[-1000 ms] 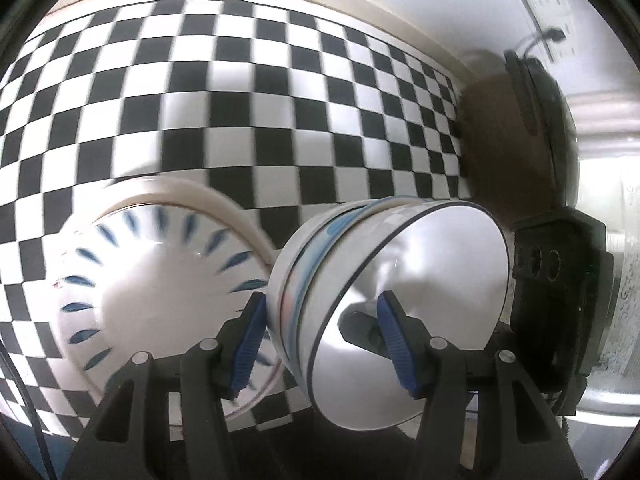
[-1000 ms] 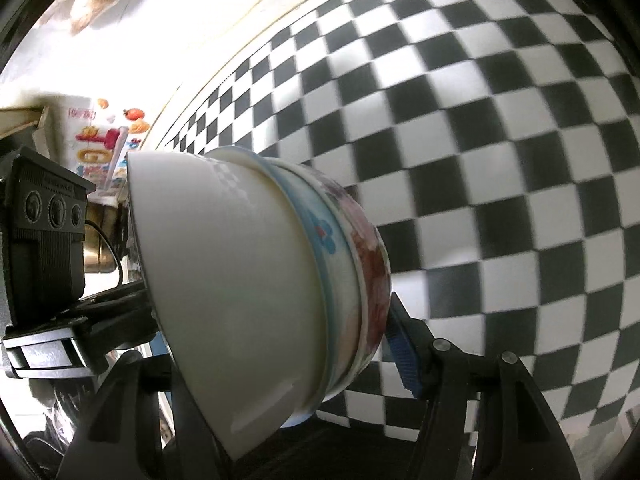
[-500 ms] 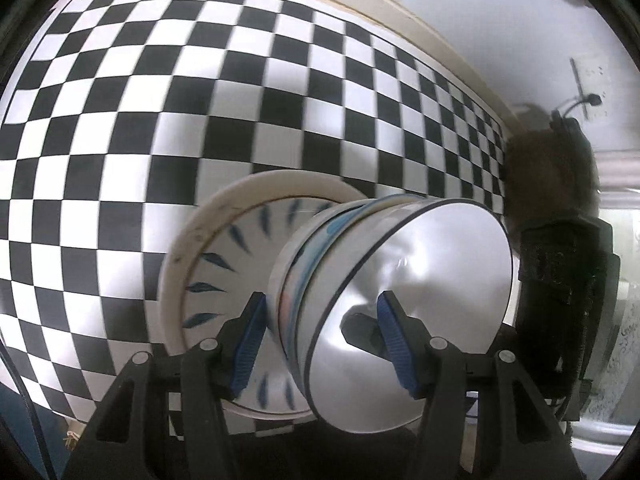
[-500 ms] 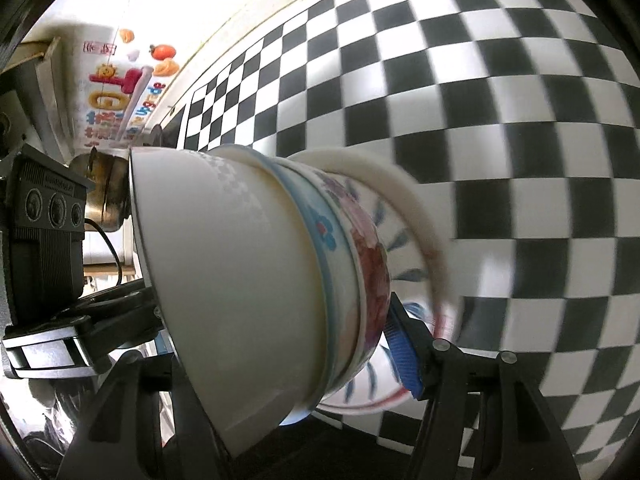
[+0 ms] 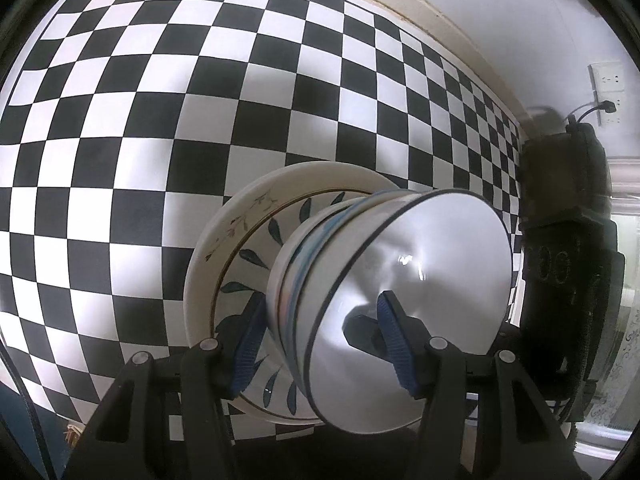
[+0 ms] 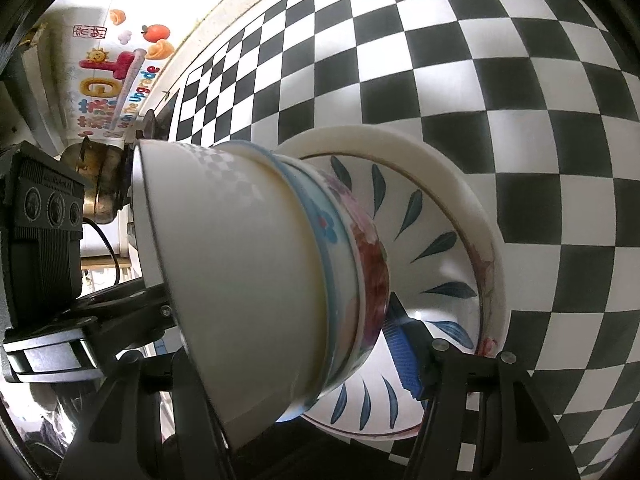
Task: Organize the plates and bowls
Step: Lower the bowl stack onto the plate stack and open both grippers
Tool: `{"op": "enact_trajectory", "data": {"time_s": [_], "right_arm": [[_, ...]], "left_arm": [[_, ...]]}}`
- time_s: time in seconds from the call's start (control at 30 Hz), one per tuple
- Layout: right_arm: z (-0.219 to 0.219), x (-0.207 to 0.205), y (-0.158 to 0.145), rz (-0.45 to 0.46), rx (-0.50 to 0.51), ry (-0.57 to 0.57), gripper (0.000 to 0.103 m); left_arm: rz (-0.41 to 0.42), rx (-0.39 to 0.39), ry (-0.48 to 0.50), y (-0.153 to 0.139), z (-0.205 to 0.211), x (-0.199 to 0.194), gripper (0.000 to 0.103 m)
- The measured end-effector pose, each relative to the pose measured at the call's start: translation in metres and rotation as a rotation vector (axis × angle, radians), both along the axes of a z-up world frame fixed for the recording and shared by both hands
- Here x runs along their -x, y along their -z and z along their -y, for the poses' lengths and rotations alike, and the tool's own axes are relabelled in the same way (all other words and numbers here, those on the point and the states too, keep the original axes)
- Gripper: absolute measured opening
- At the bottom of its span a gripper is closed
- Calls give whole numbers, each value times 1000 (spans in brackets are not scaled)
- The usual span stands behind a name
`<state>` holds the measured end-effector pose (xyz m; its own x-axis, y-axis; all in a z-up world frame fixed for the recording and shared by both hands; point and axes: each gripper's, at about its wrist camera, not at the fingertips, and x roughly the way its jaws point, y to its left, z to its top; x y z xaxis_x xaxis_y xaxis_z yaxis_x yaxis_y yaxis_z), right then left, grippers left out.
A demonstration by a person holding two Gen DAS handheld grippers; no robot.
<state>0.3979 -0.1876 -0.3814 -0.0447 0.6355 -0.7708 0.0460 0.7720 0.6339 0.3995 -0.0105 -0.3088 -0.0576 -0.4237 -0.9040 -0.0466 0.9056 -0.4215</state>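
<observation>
Your left gripper (image 5: 322,342) clamps one wall of the nested bowl stack (image 5: 384,304) — one blue pad inside, one outside. Your right gripper (image 6: 288,344) pinches the opposite wall (its near pad is hidden). The stack sits over the leaf-patterned plates (image 6: 432,240) on the checkered counter (image 5: 160,120); contact cannot be confirmed.

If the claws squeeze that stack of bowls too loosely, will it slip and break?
Probably it could. The stack of bowls looks glossy and glazed, so likely slippery against the left claw and right claw. It seems ceramic: stiff, heavy, breakable. Three nested bowls might shift apart when tilted.
</observation>
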Motion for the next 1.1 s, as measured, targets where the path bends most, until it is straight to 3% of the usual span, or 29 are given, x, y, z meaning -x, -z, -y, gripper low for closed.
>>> {"op": "enact_trajectory", "data": {"time_s": [0.8, 1.1], "right_arm": [[-5, 4, -7, 9, 70, -22, 62], [-5, 7, -17, 28, 117, -30, 60]], "left_arm": [[19, -32, 5, -4, 1, 7, 54], [87, -105, 32, -23, 4, 9, 54]]}}
